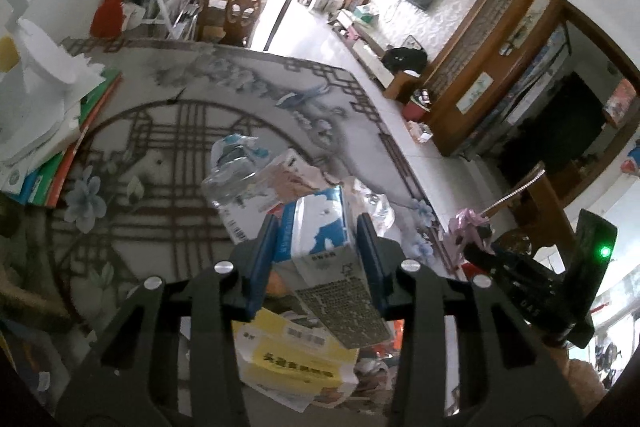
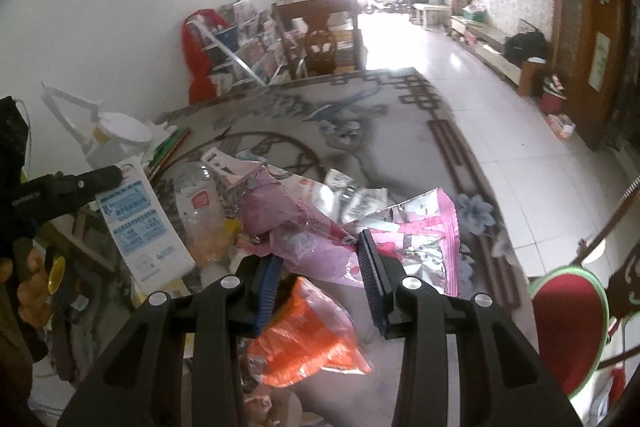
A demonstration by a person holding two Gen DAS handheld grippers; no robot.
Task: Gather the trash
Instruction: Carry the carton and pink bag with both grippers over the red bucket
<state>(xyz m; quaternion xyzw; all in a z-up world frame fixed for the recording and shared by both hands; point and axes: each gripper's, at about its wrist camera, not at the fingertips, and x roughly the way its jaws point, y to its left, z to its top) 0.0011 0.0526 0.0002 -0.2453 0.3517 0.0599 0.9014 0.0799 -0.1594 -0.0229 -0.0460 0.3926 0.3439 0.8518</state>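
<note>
Two grippers: left (image 1: 318, 227) clamps milk carton (image 1: 320, 227); right (image 2: 320, 257) spread, pink wrapper (image 2: 304, 227) between fingers.

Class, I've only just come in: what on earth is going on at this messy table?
A person is clearing rubbish with a claw in each hand. The left claw is shut on a blue and white carton, held above a yellow box. The right claw is open, with a pink plastic bag between its fingers, over an orange wrapper. Bottles and wrappers cover the patterned tablecloth.
</note>
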